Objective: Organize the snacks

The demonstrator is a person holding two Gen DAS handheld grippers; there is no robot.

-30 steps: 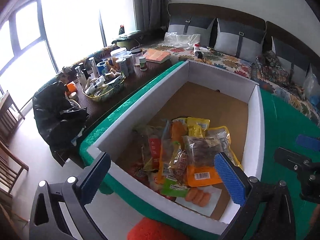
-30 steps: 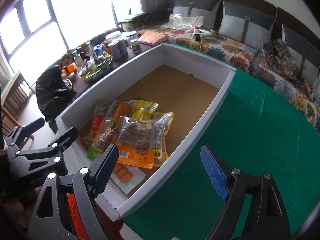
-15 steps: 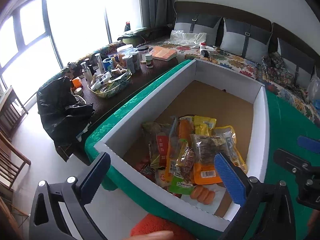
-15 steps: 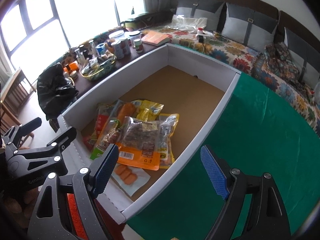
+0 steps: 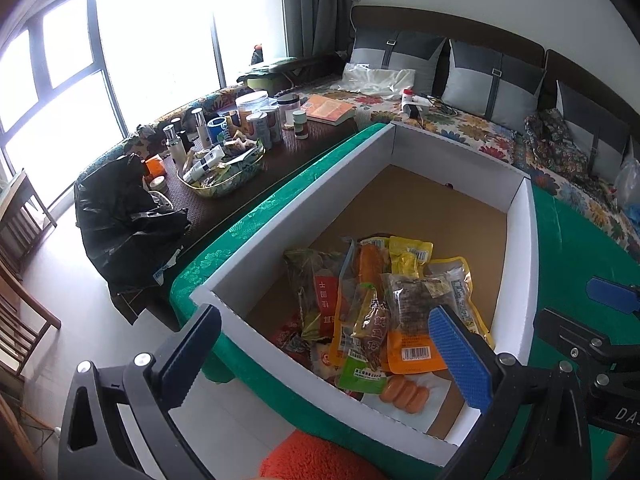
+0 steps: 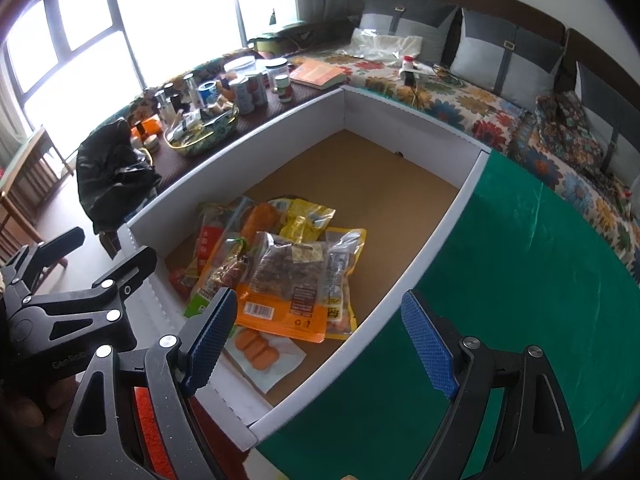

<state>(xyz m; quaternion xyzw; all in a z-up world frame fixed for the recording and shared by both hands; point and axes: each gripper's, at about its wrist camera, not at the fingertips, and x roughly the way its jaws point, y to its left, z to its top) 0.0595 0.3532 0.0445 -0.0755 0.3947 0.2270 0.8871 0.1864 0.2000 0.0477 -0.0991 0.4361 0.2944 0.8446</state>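
A white-walled box point(image 5: 304, 188) with a brown floor stands on a green cloth point(image 6: 520, 280). A pile of snack packets point(image 5: 384, 304) lies in its near end, topped by an orange-edged clear bag point(image 6: 286, 280), with a sausage pack point(image 6: 258, 350) nearest. My left gripper point(image 5: 326, 356) is open and empty above the box's near wall. My right gripper point(image 6: 320, 344) is open and empty above the box's right wall point(image 6: 420, 256). The left gripper also shows at the left of the right wrist view point(image 6: 72, 292).
A dark side table point(image 5: 240, 184) left of the box holds jars, bottles, a book and a dish of small items point(image 5: 224, 164). A black bag point(image 5: 120, 216) sits at its near end. A floral sofa point(image 6: 460, 104) runs behind. An orange cushion point(image 5: 316, 460) lies below.
Both grippers have drawn back and up a little, so the box and snack pile sit lower and farther in view. Both stay open and empty.
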